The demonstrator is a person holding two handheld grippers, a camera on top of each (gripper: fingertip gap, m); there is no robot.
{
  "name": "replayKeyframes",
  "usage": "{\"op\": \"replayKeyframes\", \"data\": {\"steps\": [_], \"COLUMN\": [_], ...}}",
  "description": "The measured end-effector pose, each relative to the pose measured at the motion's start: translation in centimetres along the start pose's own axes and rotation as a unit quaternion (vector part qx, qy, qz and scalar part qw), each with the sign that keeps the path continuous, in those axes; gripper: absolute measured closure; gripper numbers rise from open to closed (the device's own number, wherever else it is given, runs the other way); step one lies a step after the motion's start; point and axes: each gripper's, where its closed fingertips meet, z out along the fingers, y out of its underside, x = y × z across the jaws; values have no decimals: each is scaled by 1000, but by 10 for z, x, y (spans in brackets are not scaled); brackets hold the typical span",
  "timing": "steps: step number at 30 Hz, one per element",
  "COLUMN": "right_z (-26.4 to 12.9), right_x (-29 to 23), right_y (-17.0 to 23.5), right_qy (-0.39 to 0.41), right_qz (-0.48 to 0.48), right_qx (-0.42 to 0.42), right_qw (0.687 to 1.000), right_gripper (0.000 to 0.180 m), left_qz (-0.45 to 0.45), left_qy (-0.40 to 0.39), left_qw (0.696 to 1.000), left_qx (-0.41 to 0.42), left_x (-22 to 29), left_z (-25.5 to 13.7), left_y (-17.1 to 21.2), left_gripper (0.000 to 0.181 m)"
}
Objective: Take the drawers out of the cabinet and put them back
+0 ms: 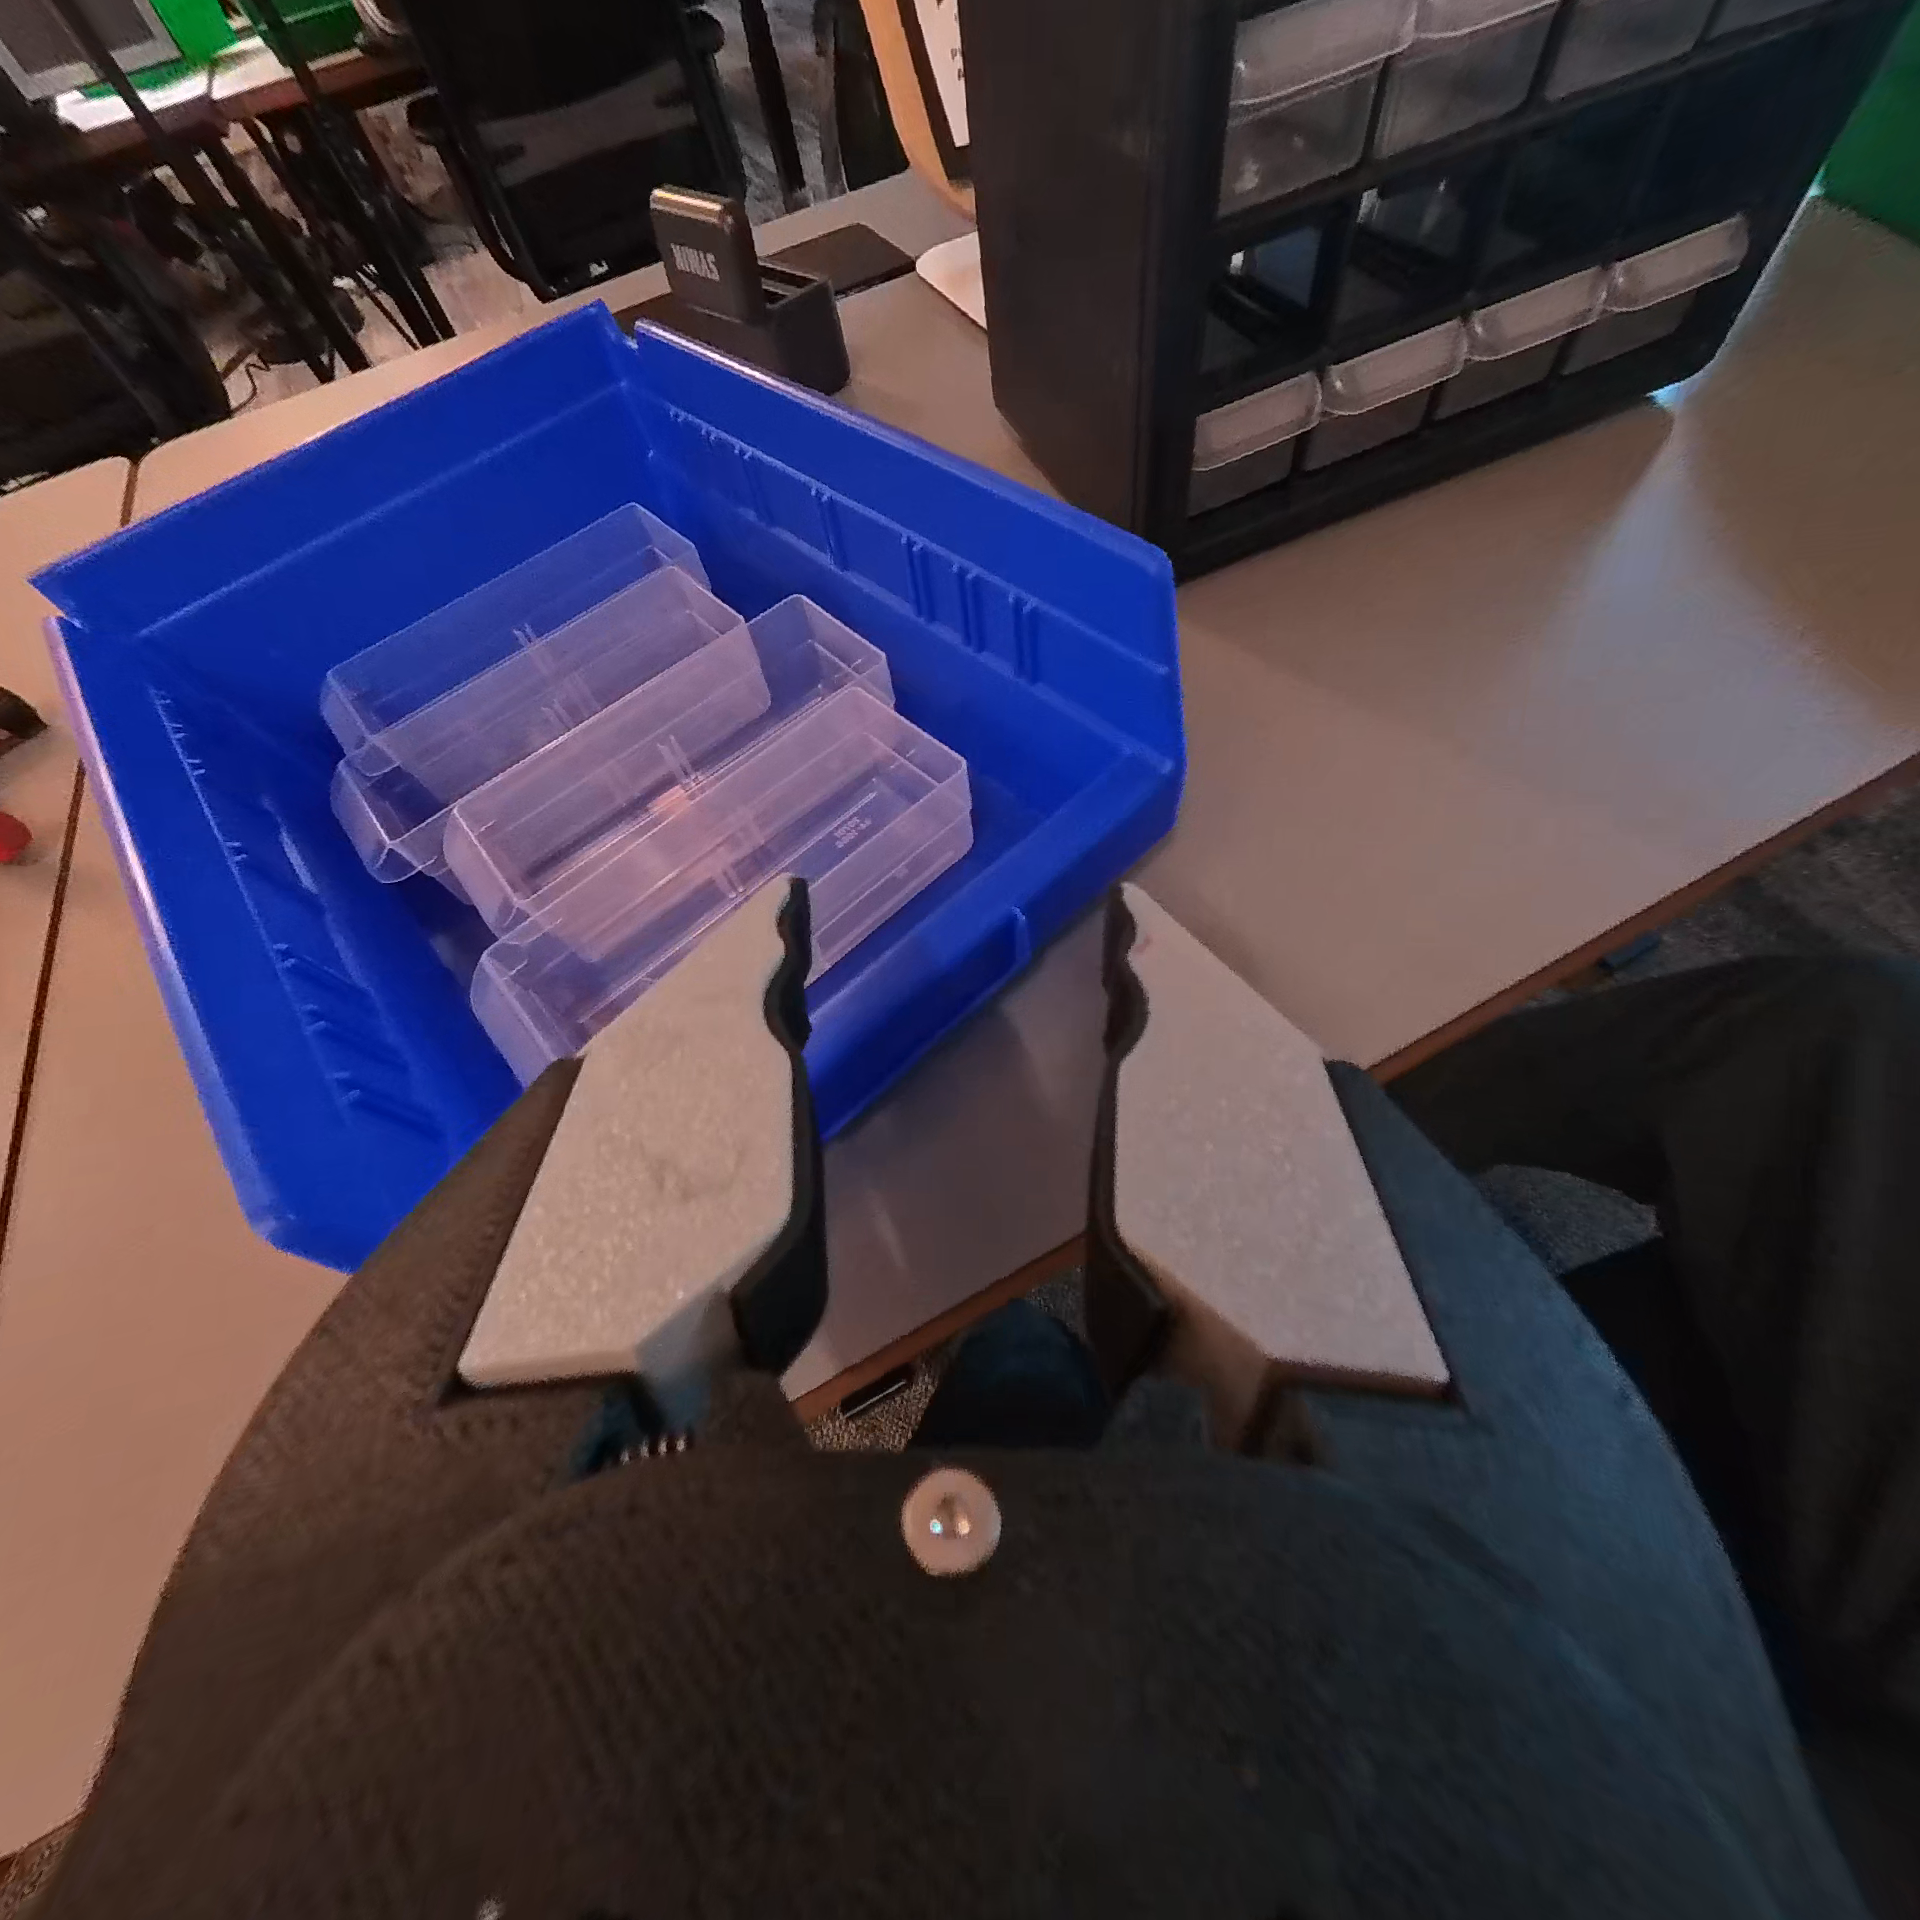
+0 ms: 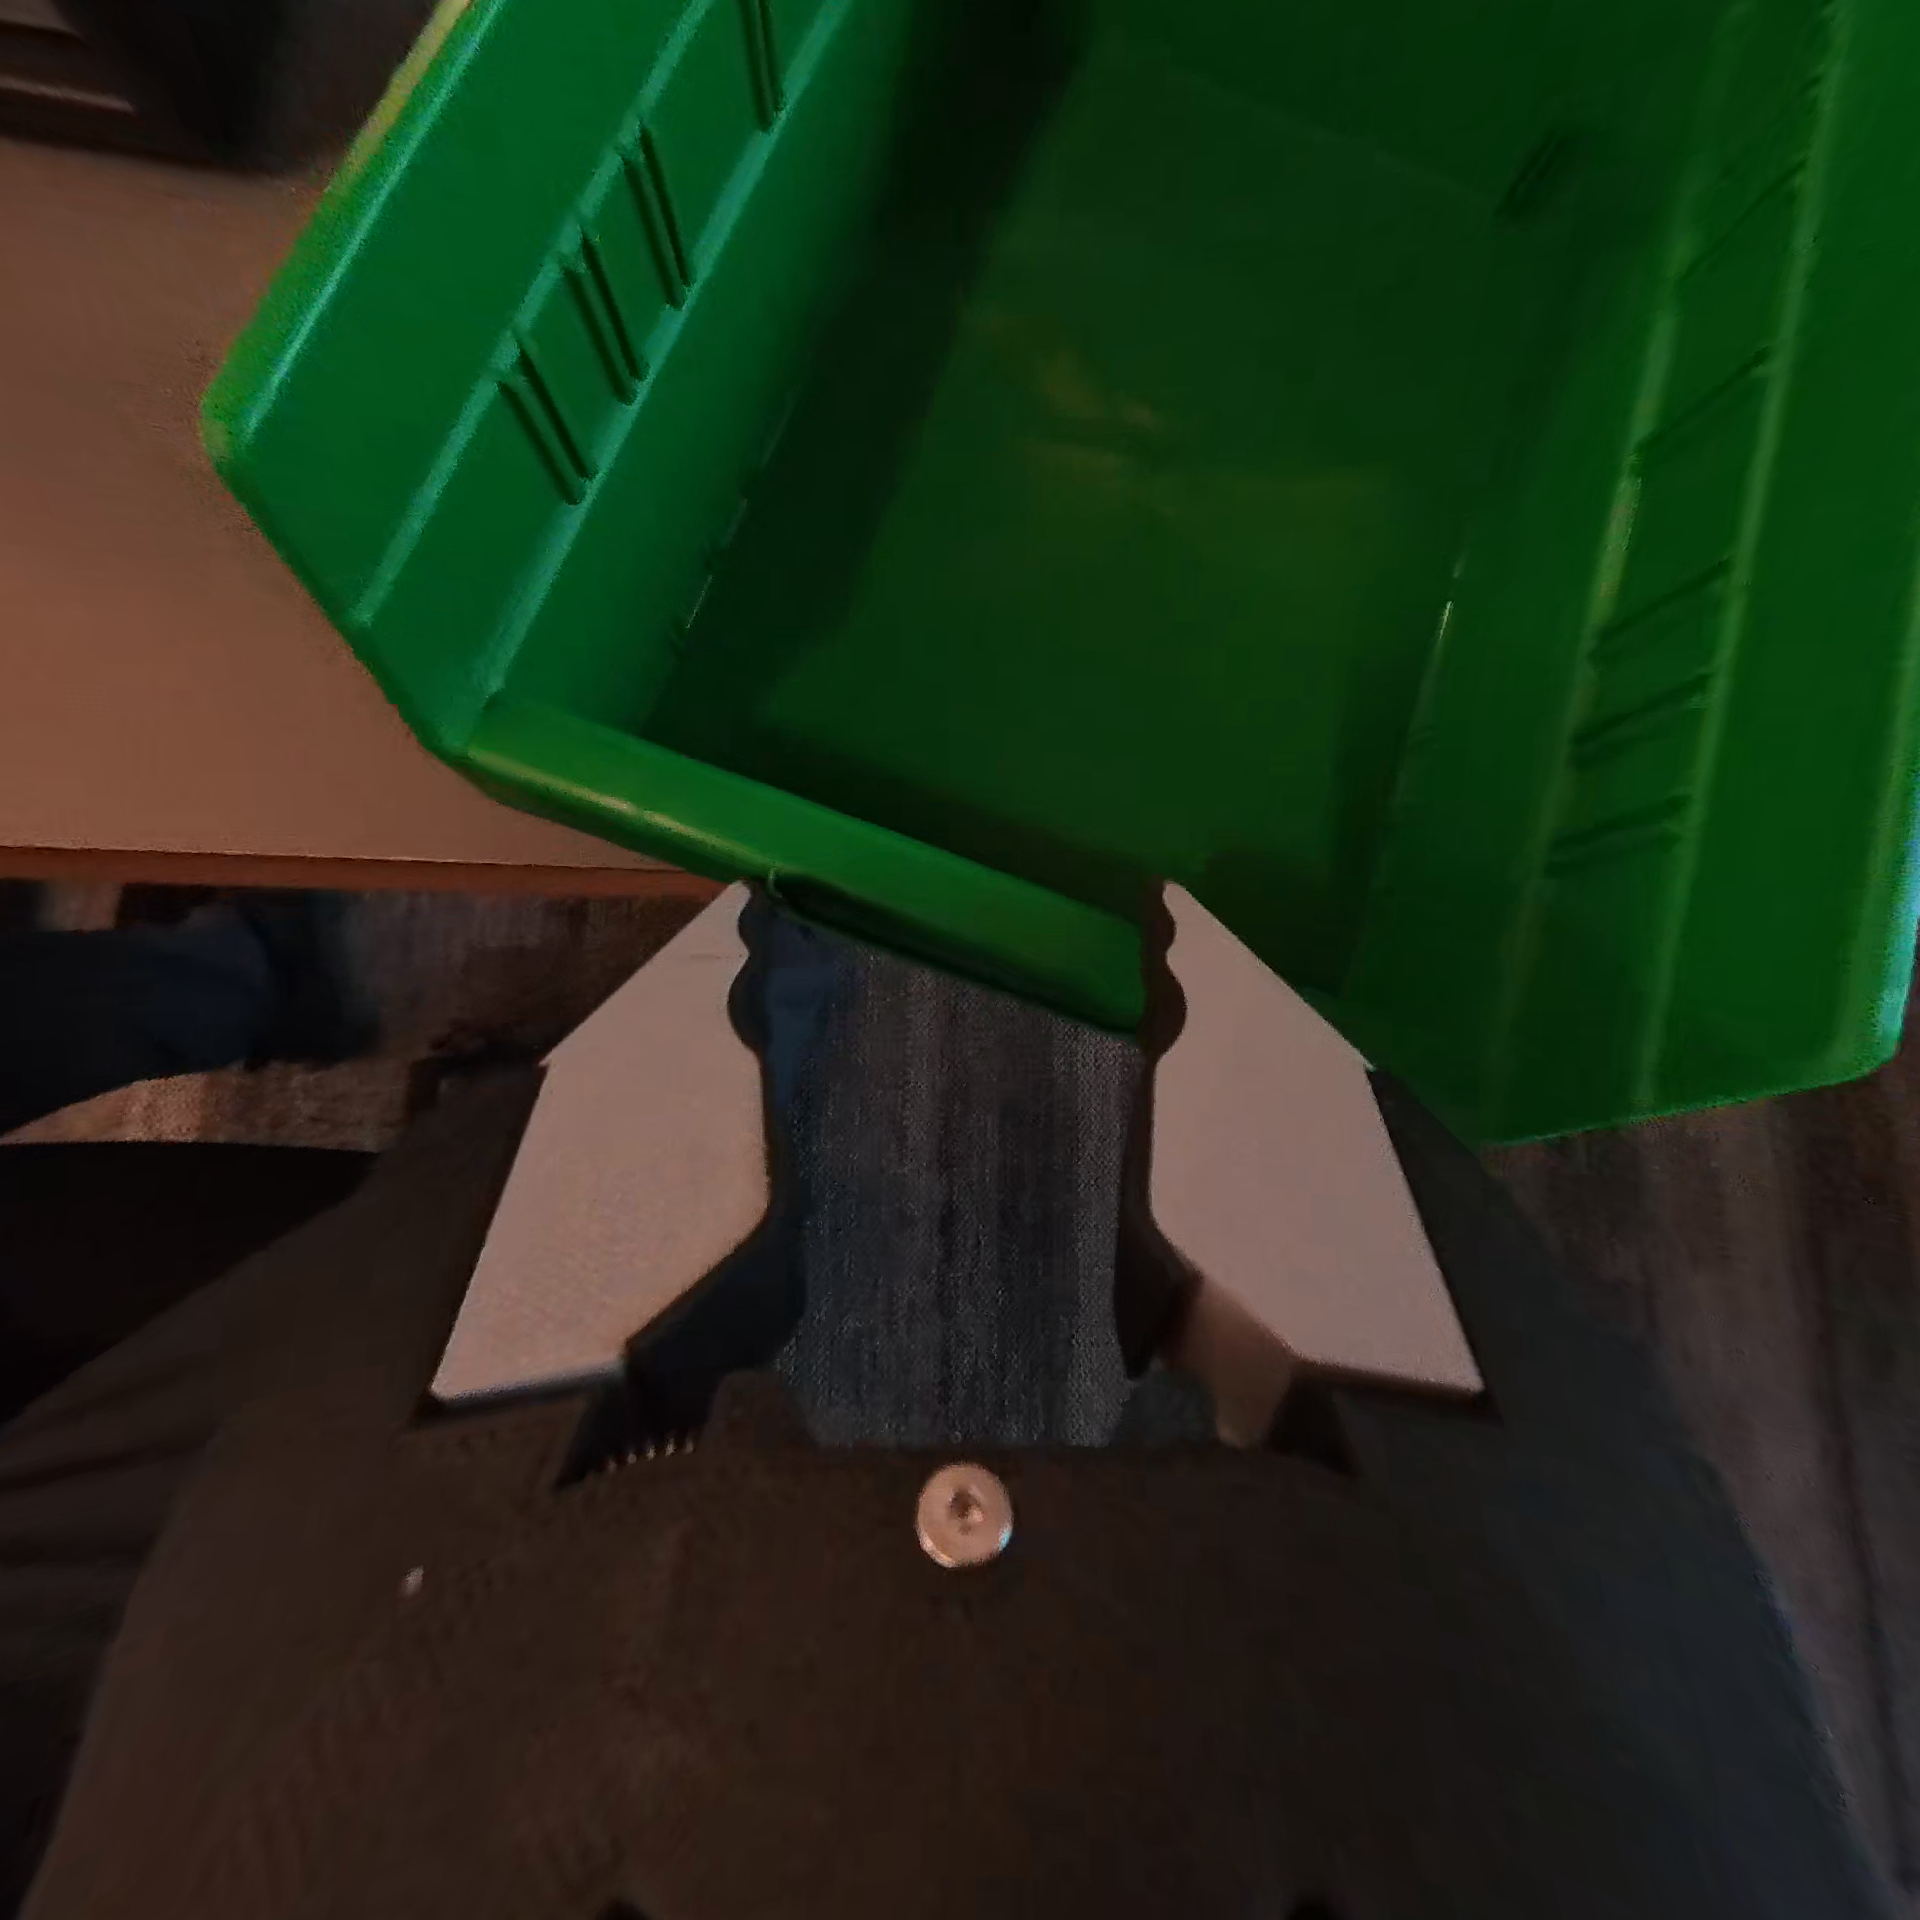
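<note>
A black cabinet (image 1: 1081,260) stands at the back right of the table; several clear drawers (image 1: 1382,374) sit in its slots and the middle row of slots (image 1: 1288,281) looks dark and empty. A blue bin (image 1: 914,468) holds several clear drawers (image 1: 707,821), lying loosely stacked. My left gripper (image 1: 958,904) is open and empty above the bin's near right corner. In the right wrist view an empty green bin (image 2: 727,800) sits tilted past the table edge. My right gripper (image 2: 956,904) is open, its fingertips at the bin's front lip, which crosses the gap between them.
A black stand with a small dark device (image 1: 748,291) sits behind the blue bin. A white flat object (image 1: 961,275) lies beside the cabinet. The table's front edge (image 1: 1558,977) runs close by, with a person's dark clothing (image 1: 1714,1143) and carpet below.
</note>
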Motion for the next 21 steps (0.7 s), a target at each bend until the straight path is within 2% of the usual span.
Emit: {"op": "replayKeyframes", "data": {"steps": [6,8,13,16,18,21], "right_z": [-2,-5,-25,-32,-33,-31], "right_x": [2,-7,-42,-45,-49,-54], "right_y": [3,2,-19,-28,-36,-51], "right_qy": [2,-24,-123,-131,-142,-131], "right_qz": [-3,-5,0,36,56,52], "right_qx": [-18,-23,28,43,61,97], "right_qw": [1000,999,992,990,986,985], "right_gripper": [110,107,115,106,102,101], "left_qz": [2,-1,-8,-25,-35,-40], "left_qy": [4,4,1,-19,-27,-32], "left_qw": [1000,1000,1000,999,999,999], "left_qx": [-8,-10,-16,-14,-13,-8], "left_x": [1,0,-2,-8,-11,-13], "left_z": [7,10,16,18,18,17], "left_y": [4,4,7,7,6,5], "left_gripper": [125,125,122,122,116,111]}}
